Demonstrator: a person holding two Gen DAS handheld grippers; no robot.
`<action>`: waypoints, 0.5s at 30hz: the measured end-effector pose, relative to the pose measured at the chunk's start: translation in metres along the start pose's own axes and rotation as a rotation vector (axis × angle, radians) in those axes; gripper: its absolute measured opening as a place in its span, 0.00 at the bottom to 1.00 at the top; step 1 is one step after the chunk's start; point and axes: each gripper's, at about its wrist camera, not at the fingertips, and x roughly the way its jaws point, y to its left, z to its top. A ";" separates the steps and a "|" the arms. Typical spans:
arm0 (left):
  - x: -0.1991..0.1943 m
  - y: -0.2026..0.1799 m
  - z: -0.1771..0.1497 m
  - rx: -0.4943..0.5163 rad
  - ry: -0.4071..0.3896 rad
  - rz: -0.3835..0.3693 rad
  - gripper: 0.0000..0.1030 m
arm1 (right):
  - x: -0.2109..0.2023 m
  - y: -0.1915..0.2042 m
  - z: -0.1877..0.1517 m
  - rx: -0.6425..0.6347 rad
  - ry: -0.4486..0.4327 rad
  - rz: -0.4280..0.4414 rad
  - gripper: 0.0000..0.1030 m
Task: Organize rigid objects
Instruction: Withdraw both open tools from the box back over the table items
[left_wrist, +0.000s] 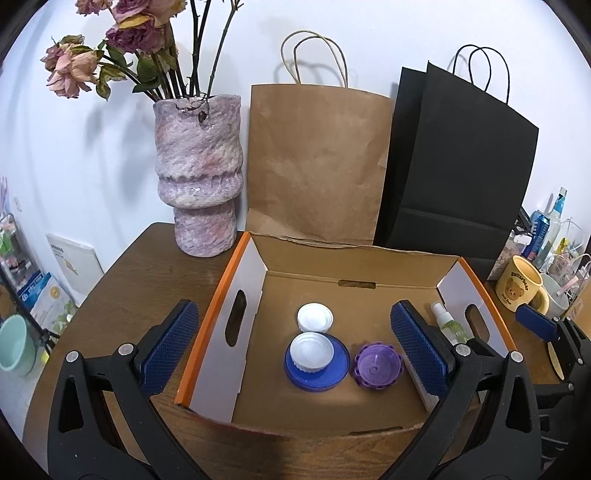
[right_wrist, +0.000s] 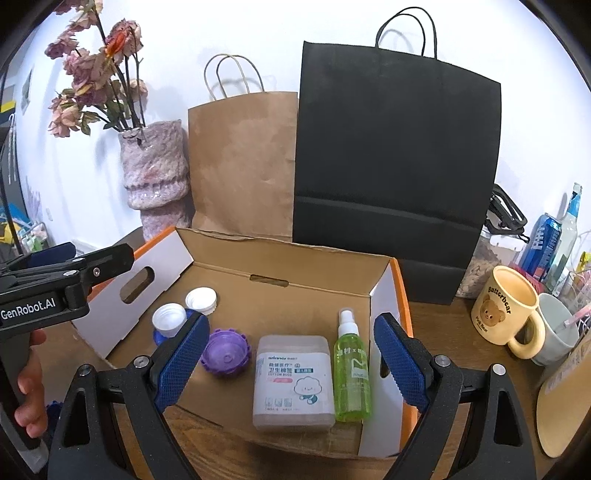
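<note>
An open cardboard box (left_wrist: 354, 269) (right_wrist: 280, 266) stands on the wooden table. Inside lie two white caps (left_wrist: 315, 317) (left_wrist: 312, 350), the nearer one on a blue lid (left_wrist: 340, 363), a purple ridged cap (left_wrist: 377, 364) (right_wrist: 226, 352), a cotton-swab box (right_wrist: 292, 382) and a green spray bottle (right_wrist: 351, 373) (left_wrist: 448, 325). My left gripper (left_wrist: 291, 347) is open and empty above the box's left side. My right gripper (right_wrist: 291, 362) is open and empty above the swab box and bottle. The left gripper also shows in the right wrist view (right_wrist: 48, 273).
A pink vase (left_wrist: 199, 173) with dried roses, a brown paper bag (left_wrist: 317, 166) and a black paper bag (left_wrist: 458, 173) stand behind the box. A yellow bear mug (right_wrist: 506, 310), a grey cup (right_wrist: 557, 328), a can and bottles crowd the right.
</note>
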 end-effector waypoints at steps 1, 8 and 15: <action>-0.003 0.001 -0.001 -0.001 -0.002 -0.002 1.00 | -0.002 0.000 -0.001 -0.001 -0.002 0.001 0.92; -0.020 0.008 -0.008 -0.007 -0.009 -0.008 1.00 | -0.024 0.001 -0.008 -0.009 -0.021 0.000 0.92; -0.036 0.014 -0.019 -0.008 -0.003 -0.004 1.00 | -0.045 0.006 -0.020 -0.018 -0.022 -0.002 0.92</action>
